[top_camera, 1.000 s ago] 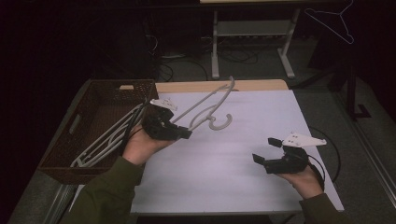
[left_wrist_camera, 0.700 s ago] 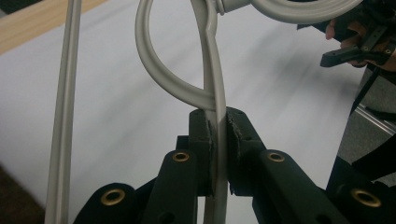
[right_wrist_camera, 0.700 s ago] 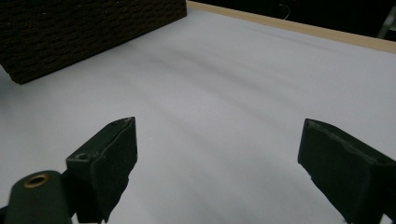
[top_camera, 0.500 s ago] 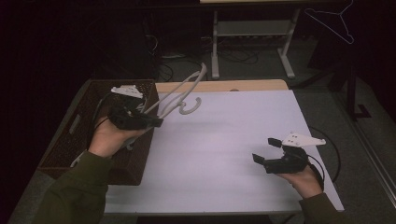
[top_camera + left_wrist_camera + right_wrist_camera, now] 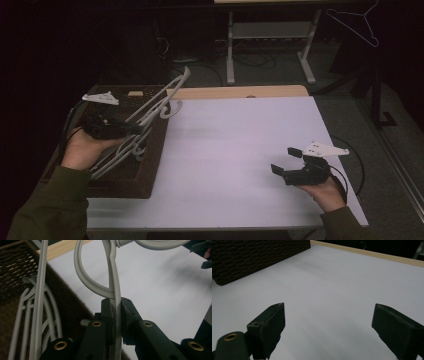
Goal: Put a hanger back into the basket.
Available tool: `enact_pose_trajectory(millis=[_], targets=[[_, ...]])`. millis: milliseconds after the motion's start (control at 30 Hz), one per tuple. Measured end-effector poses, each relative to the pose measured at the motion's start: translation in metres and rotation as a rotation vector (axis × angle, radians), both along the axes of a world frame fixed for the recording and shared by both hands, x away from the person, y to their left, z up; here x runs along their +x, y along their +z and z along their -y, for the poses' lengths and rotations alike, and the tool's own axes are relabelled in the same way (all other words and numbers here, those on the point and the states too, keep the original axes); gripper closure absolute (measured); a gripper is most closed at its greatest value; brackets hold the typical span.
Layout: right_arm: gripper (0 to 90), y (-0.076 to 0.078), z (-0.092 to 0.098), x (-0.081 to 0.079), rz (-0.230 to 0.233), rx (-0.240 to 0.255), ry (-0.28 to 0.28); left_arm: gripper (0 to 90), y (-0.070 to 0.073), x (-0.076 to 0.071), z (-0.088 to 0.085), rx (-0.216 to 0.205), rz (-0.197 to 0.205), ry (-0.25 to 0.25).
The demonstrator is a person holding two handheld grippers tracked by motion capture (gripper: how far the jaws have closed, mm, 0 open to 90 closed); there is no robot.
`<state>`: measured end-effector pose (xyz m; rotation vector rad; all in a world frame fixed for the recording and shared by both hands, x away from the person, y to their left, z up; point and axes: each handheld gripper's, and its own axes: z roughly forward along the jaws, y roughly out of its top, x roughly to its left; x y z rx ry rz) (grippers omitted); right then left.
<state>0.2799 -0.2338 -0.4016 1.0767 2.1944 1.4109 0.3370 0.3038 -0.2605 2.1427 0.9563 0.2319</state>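
- A dark room surrounds a white table with a pale wooden strip along its far edge; a metal-legged bench frame stands on the floor beyond it, and a wire hanger hangs in the gloom at the far right.
- The left gripper is clenched on a grey plastic hanger, holding it tilted in the air above the dark woven basket at the table's left side, the hook end rising toward the far edge.
- The left gripper view shows what the high view cannot: the two black pads pinch a thin flat bar of the hanger just below a curved loop, with the bar running straight up between them.
- That same view also shows more grey hangers lying inside the basket, beneath and to the left of the held one; in the high view their ends stick out under the left hand.
- The right gripper rests low near the table's right front corner, its jaws spread wide with nothing between them.
- The right gripper view shows bare white tabletop between the parted pads and the basket's woven wall well apart at the far left.
- Cables trail from both grippers off the table edges.
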Motion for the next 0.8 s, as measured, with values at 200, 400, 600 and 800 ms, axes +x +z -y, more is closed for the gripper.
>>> enact_pose_trajectory(millis=[200, 400, 600, 800], targets=[[11.1, 0.0, 0.0, 0.0, -0.003, 0.0, -0.003, 82.0, -0.003, -0.005, -0.025, 0.013, -0.006, 0.034], [11.1, -0.001, 0.0, 0.001, -0.007, -0.001, -0.006, 82.0, -0.01, -0.01, -0.048, 0.027, -0.013, 0.067], [11.1, -0.001, 0.001, 0.001, -0.007, -0.002, -0.009, 82.0, -0.019, -0.013, -0.066, 0.038, -0.032, 0.091], [11.1, -0.001, 0.0, 0.002, -0.003, -0.005, -0.009, 82.1, -0.028, -0.013, -0.076, 0.042, -0.04, 0.097]])
